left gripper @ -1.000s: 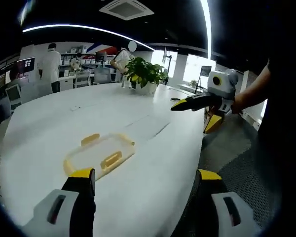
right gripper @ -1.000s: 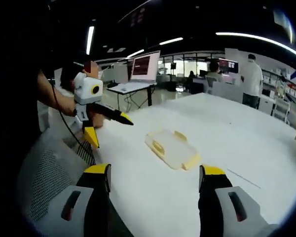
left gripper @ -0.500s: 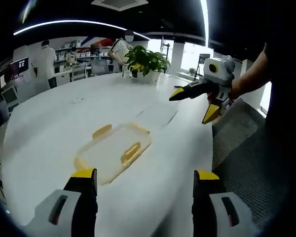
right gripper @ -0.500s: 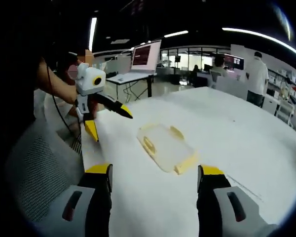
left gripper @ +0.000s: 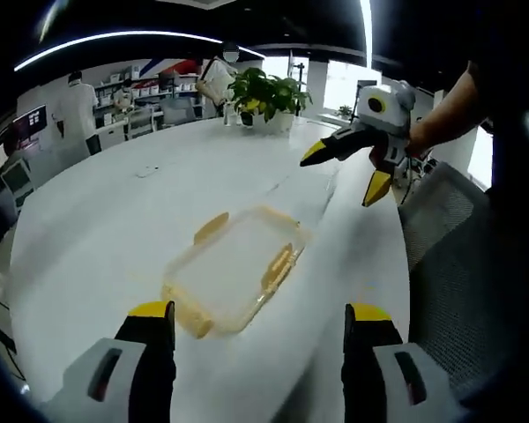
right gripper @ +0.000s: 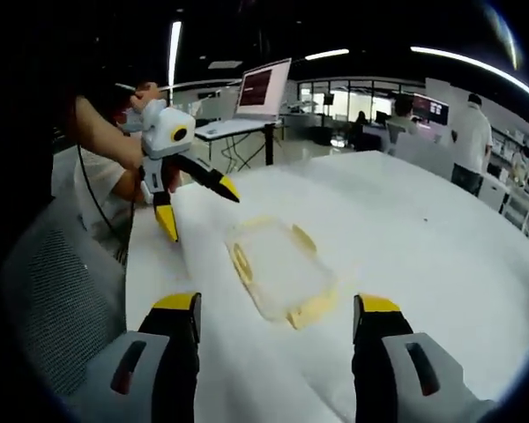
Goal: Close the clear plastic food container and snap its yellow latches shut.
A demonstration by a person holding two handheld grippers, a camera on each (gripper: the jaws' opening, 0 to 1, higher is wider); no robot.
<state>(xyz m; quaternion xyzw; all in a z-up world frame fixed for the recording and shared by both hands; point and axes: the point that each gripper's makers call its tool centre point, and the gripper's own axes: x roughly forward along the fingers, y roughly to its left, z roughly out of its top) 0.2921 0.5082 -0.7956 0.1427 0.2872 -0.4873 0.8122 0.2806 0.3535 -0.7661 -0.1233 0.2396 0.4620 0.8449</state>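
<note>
The clear rectangular plastic food container [left gripper: 236, 275] [right gripper: 278, 266] lies flat on your big white round table [left gripper: 115, 211] [right gripper: 423, 238], near the edge, yellow latches [left gripper: 278, 266] at its sides. Your left gripper [left gripper: 257, 319] [right gripper: 194, 204] hangs above it, jaws spread wide, holding nothing. Your right gripper [right gripper: 278, 310] [left gripper: 346, 169] too, jaws wide and clear. A green potted plant [left gripper: 266, 92] sits across the table.

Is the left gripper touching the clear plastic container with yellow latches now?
Apart. In the right gripper view, the left gripper is open above the white table, beside the clear plastic container.
</note>
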